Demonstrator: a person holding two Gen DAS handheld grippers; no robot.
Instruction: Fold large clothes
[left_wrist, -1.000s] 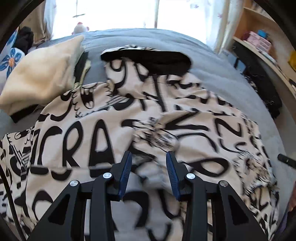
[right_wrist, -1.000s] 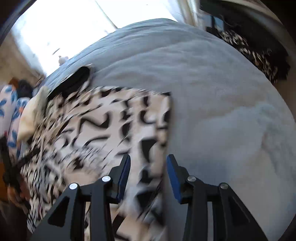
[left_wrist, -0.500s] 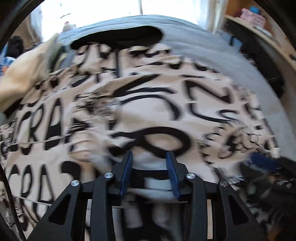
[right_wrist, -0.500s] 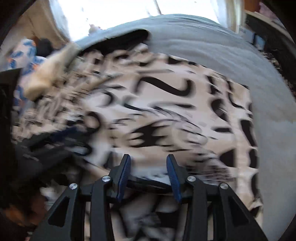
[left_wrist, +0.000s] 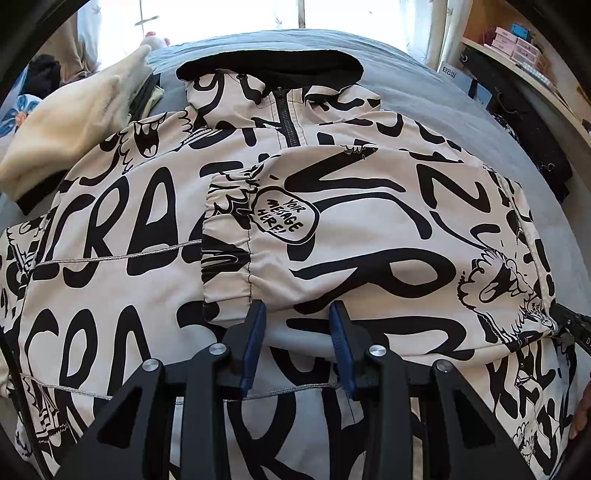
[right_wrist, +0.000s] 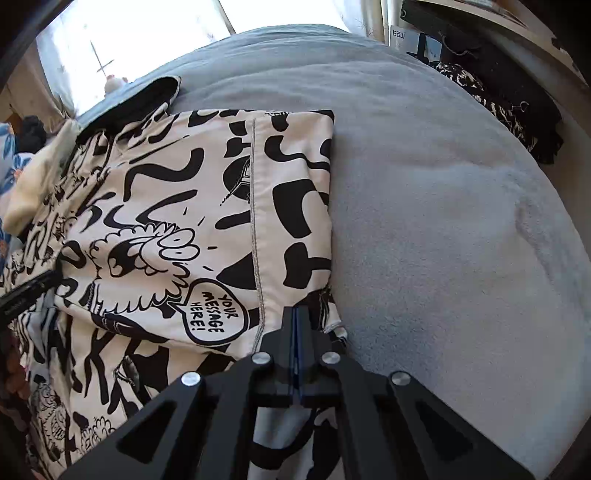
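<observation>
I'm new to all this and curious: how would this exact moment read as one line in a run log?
left tongs: open, over folded sleeve | right tongs: shut at jacket edge, grip unclear | jacket on grey bed

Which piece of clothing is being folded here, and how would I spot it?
Look at the grey bed: the jacket lies spread across it, zip upward, one sleeve folded over its chest. Unlike the plain cream garment beside it, it is covered in bold black cartoon lettering.
</observation>
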